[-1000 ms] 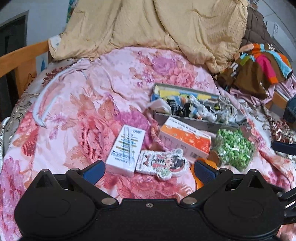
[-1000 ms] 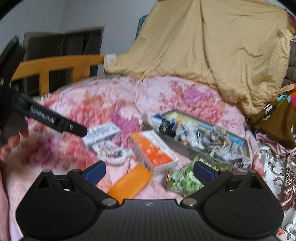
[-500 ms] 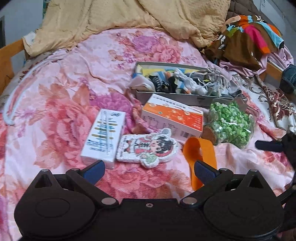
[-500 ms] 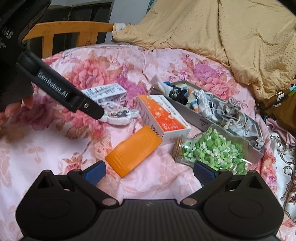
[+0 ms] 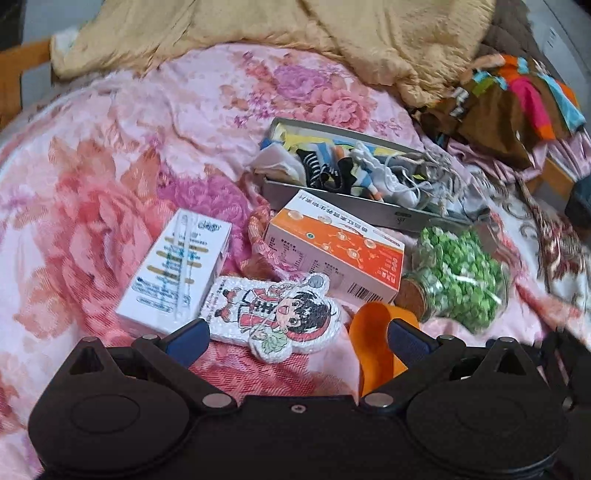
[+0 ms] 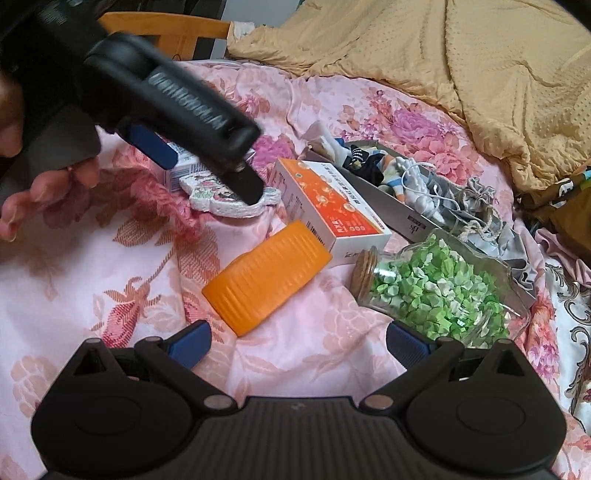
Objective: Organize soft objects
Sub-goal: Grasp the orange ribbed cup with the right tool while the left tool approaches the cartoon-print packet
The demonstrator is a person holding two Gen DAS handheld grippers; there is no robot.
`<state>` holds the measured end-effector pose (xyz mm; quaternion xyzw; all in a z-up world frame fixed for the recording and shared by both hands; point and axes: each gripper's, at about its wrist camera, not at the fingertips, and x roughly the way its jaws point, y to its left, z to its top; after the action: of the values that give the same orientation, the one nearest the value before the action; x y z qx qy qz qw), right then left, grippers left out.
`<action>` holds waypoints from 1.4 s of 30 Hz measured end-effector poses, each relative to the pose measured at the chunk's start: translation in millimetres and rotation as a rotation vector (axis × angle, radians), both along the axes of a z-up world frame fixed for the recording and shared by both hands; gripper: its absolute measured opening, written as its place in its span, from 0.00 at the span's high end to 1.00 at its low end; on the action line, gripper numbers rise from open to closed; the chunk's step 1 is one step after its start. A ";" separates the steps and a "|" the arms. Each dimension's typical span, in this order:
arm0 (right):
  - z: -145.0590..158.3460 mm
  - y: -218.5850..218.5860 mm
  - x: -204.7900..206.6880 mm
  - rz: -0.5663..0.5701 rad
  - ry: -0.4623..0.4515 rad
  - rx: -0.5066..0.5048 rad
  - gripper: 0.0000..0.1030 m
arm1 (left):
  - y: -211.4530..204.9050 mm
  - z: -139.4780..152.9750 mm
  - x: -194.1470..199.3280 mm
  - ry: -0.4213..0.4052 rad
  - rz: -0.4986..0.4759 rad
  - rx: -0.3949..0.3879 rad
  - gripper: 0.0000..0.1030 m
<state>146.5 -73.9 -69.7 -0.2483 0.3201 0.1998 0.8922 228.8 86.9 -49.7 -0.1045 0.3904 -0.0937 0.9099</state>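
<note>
A soft cartoon-girl patch (image 5: 273, 317) lies on the pink floral bedspread (image 5: 110, 192); it also shows in the right wrist view (image 6: 225, 201). My left gripper (image 5: 295, 341) is open and empty, its jaws spread just above and around the patch. An orange ribbed soft case (image 6: 266, 277) lies in front of my right gripper (image 6: 297, 343), which is open and empty above the spread. A grey open box (image 5: 354, 206) holds socks, cords and a drawstring pouch (image 6: 476, 195).
A white carton (image 5: 177, 269), an orange-white carton (image 5: 332, 251) and a corked glass jar of green paper stars (image 6: 436, 291) lie around the patch. A tan quilt (image 5: 295, 44) is heaped behind, colourful clothes (image 5: 517, 99) at far right, a wooden bed frame (image 6: 166, 29) at left.
Both grippers have come down and closer to the objects. The left gripper now straddles the cartoon patch; the right one has closed in on the orange case.
</note>
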 end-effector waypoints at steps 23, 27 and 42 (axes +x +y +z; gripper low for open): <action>-15.0 18.4 25.9 0.128 -0.043 -0.119 0.00 | 20.9 -22.2 19.5 0.107 0.141 -0.225 0.01; -17.4 24.1 38.7 0.192 -0.035 -0.158 0.00 | 25.6 -29.1 23.6 0.116 0.167 -0.275 0.01; -22.0 29.1 77.9 0.369 0.080 -0.183 0.01 | 26.7 -40.5 30.9 0.072 0.186 -0.365 0.03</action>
<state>224.5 -44.8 -91.6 -0.3748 0.3212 0.3395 0.8007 259.7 113.5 -90.3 -0.3064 0.3881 -0.0747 0.8660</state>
